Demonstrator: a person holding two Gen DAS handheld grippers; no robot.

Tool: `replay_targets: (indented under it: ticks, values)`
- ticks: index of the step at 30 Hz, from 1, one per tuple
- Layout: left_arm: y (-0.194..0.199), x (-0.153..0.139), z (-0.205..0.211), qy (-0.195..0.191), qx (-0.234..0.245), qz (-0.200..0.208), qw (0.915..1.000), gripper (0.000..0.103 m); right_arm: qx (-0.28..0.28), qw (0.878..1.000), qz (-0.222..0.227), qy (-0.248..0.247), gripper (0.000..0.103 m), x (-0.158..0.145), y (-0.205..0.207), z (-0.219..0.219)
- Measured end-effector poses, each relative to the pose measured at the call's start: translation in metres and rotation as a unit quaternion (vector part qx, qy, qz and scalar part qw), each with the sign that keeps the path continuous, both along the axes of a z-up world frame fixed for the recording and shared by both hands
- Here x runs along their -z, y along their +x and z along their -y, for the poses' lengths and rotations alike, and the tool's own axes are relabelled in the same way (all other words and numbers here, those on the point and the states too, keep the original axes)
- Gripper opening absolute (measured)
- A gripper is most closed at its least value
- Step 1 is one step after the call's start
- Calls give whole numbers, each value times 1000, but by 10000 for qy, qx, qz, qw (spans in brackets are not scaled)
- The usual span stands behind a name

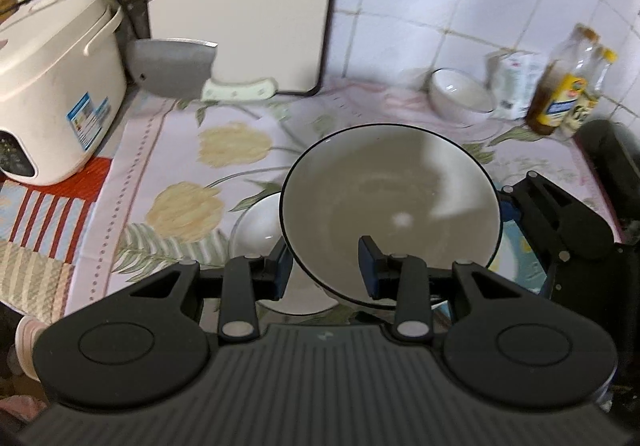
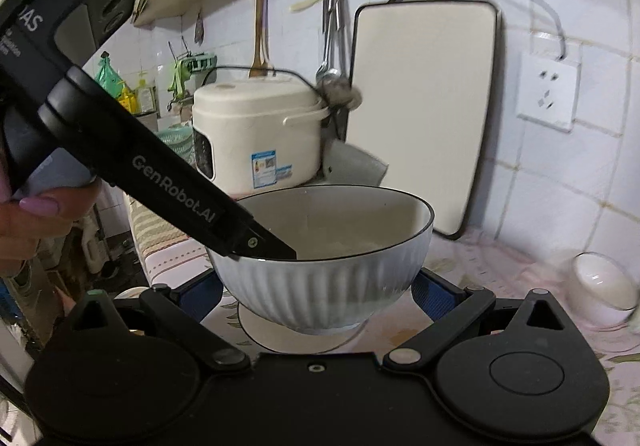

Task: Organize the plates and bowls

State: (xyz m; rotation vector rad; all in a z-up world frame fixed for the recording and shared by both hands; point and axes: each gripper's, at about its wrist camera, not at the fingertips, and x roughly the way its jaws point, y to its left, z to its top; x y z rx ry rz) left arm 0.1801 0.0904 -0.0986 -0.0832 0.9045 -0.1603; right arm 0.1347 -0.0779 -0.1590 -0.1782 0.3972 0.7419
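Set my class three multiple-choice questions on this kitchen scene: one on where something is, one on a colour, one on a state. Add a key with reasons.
1. Where does the small white bowl stand?
A. Inside the large bowl
B. At the back of the counter, beside the bottles
C. On a shelf on the wall

2. What colour is the rim of the large bowl?
A. Red
B. Gold
C. Black

3. What is the state of the left gripper?
A. Closed on the large bowl's wall, one finger inside
B. Wide open, clear of everything
C. Shut on nothing

Key:
1 B, as it sits on the floral cloth by the tiled wall, next to the bottles.
2 C, as a thin dark line rings the pale bowl.
3 A, as one pad is inside the bowl and the other is outside.
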Motion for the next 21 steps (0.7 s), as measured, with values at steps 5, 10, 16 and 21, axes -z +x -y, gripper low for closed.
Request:
replay_targets:
  ticks: [5, 10, 16, 21]
  values:
    - [14, 21, -13, 61, -44, -246, 9997, 34, -51, 9994, -291, -200, 102, 11, 17, -17]
    - [23, 39, -19, 112, -96, -399, 9991, 34, -78, 9980, -493, -390, 102, 23, 26, -30]
    - [27, 48, -26, 69, -231, -238, 9994, 34, -24, 9966, -580, -584, 102, 27, 32, -43]
    - [31, 53, -25, 171, -327, -280, 9989, 34, -55, 9947, -668, -773, 102, 34, 40, -51]
